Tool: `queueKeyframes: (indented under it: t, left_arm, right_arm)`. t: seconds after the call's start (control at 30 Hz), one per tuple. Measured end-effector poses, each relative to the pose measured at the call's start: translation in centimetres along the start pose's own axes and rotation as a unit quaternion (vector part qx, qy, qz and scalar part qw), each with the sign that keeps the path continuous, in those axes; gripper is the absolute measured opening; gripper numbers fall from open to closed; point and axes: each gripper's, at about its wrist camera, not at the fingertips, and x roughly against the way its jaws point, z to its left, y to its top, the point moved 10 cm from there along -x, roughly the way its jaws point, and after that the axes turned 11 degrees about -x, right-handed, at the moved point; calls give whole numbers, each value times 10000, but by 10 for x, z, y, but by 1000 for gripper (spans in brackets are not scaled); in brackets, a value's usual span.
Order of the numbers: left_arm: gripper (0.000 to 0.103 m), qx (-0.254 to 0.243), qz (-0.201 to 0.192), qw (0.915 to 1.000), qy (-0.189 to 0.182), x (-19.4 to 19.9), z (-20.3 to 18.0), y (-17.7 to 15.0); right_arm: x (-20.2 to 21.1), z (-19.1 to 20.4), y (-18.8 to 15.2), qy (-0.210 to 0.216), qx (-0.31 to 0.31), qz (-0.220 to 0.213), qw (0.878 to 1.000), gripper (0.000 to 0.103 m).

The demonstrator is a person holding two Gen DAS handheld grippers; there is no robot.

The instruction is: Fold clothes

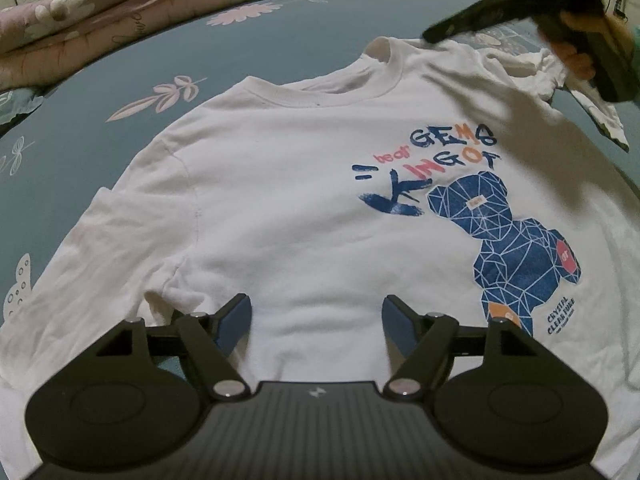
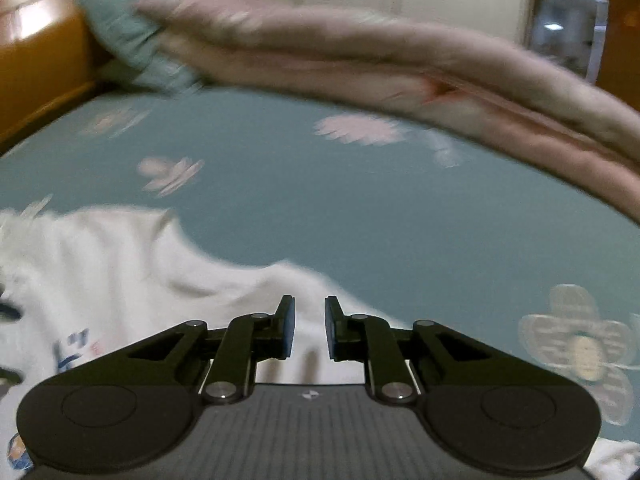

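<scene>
A white T-shirt with a blue bear print lies face up on the bed, its collar at the far end. My left gripper hovers over the shirt's lower chest, open, with nothing between its blue pads. In the left wrist view my right gripper is a dark blur at the shirt's far shoulder, held by a hand; the sleeve beside it is crumpled. In the right wrist view the right gripper shows a narrow gap over the blurred shirt edge; its pads press nothing.
The teal sheet with pink flowers spreads around the shirt. A folded pink quilt runs along the far side. A green pillow leans against a wooden headboard.
</scene>
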Motion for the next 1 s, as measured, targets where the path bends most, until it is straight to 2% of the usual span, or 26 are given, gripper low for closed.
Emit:
queueKeyframes:
  t: [0.1, 0.17, 0.23, 0.37, 0.6, 0.7, 0.83, 0.93, 1.0]
  left_arm:
    - [76, -4, -28, 10000, 0, 0, 1, 0]
    - [78, 9, -47, 10000, 4, -1, 1, -1]
    - [78, 24, -57, 10000, 8, -1, 1, -1]
    - [81, 63, -90, 9999, 22, -2, 2, -2]
    - [84, 118, -117, 9998, 56, -2, 3, -2]
    - [81, 117, -134, 9998, 78, 6, 1, 0]
    - [81, -54, -540, 9985, -89, 30, -11, 11]
    - [82, -96, -658, 9976, -174, 31, -17, 18]
    - [82, -20, -518, 9983, -275, 22, -18, 15]
  right_arm:
    - [-32, 14, -4, -75, 209, 156, 9996, 19]
    - [-50, 11, -3, -255, 164, 153, 9994, 17]
    - [-63, 3, 5, -343, -139, 73, 9993, 17]
    - [-71, -9, 15, -268, -715, 70, 9971, 18]
    - [-68, -12, 12, -374, -915, 1, 9951, 20]
    - [-55, -12, 16, -356, -1104, -12, 9932, 25]
    - [-7, 4, 9, -197, -1045, -171, 9942, 31]
    - [23, 19, -13, -49, -1037, -84, 9946, 33]
    - [30, 29, -33, -17, -999, 90, 9950, 37]
